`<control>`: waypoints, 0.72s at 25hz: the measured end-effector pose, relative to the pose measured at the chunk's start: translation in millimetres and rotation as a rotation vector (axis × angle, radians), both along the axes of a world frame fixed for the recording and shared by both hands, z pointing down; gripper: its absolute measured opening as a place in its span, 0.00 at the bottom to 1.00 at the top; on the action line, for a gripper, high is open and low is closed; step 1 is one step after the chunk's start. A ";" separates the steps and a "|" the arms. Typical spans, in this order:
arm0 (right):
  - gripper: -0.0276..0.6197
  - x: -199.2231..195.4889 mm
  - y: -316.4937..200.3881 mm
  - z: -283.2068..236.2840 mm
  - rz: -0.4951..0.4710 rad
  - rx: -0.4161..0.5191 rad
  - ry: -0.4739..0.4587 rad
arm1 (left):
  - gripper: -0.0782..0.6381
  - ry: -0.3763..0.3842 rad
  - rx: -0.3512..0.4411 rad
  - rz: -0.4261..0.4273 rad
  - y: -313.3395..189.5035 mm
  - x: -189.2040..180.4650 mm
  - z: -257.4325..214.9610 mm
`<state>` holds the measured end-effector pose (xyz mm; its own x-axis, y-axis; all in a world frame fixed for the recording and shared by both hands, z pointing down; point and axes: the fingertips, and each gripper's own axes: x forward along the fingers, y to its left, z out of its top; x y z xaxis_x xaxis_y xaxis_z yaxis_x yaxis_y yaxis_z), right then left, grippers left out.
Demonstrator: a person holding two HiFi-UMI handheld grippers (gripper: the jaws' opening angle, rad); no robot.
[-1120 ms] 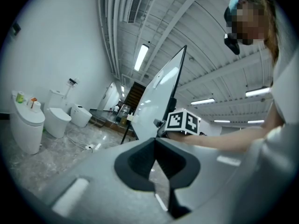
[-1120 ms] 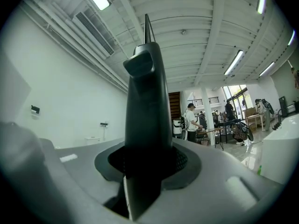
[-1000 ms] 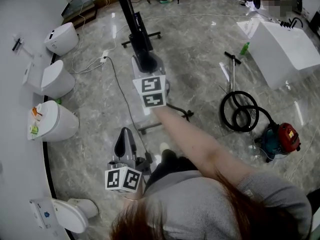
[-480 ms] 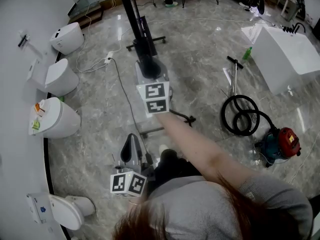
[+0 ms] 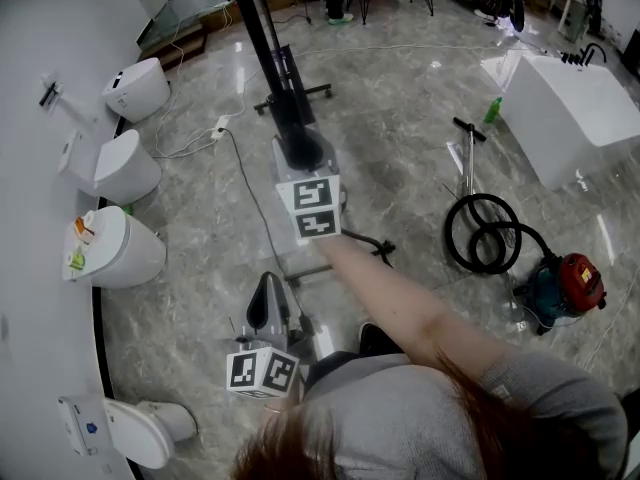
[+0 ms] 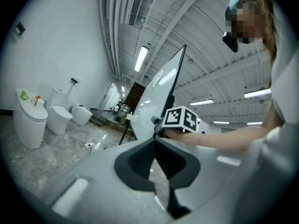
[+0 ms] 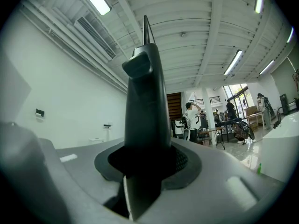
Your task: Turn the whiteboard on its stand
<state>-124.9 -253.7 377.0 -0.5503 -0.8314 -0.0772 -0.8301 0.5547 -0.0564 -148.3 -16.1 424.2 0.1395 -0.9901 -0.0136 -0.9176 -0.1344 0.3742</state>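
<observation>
The whiteboard could slip out of the grip or swing round too fast. Only the right gripper has it, and it pinches just the thin dark edge near a corner. If the push is too hard, the stand might roll away on its wheels or tip. Its foot could also catch the cable that lies on the floor just beside it. The left gripper is not helping. Its jaws are pressed together on nothing, and it is apart from the board, down at 6 o'clock near the person's body. From above, the board looks like a thin dark bar, because we see only its top edge. It runs from 12 o'clock down to the middle of the head view. In the left gripper view its face is white, shiny and blank, with a dark frame. Toilets line the wall at 9 o'clock. A red vacuum cleaner with a black hose sits at 4 o'clock, well apart.
</observation>
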 end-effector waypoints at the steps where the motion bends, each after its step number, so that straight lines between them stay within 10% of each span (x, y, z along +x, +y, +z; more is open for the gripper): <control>1: 0.27 0.0 0.8 -0.7 -0.002 0.000 -0.001 | 0.10 0.001 -0.001 0.004 1.3 1.0 0.6; 18: 0.27 14.6 34.9 0.4 0.005 0.009 0.007 | 0.10 -0.003 -0.025 0.038 45.4 6.5 7.2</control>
<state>-110.3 -218.8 377.4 -0.5465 -0.8335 -0.0812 -0.8334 0.5508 -0.0457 -141.8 29.2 431.4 0.1766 -0.9842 0.0117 -0.9131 -0.1594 0.3752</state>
